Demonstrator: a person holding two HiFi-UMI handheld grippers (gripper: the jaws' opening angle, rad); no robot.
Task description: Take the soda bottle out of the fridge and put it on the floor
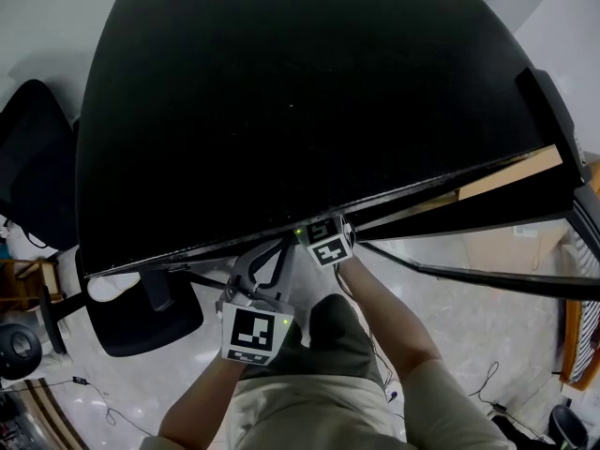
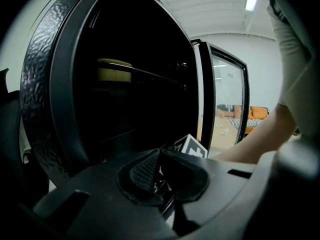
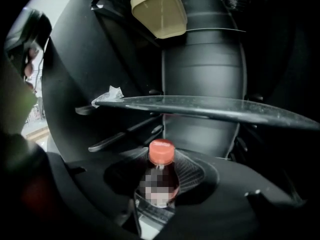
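Observation:
A small soda bottle (image 3: 160, 176) with a red cap and dark drink stands low inside the black fridge (image 1: 300, 101). My right gripper (image 3: 159, 181) is inside the fridge, and its pads sit against both sides of the bottle's body. In the head view only its marker cube (image 1: 328, 240) shows, under the fridge's top edge. My left gripper (image 2: 160, 156) hangs in front of the open fridge with its pads together and nothing between them. In the head view the left gripper (image 1: 274, 256) is below and left of the right one.
A glass shelf (image 3: 210, 106) runs just above the bottle, with a crumpled white scrap (image 3: 111, 94) at its left end. A cream lidded container (image 3: 159, 9) sits on a higher shelf. The fridge door (image 2: 227, 99) stands open at the right. A black office chair (image 1: 141, 312) stands at the left.

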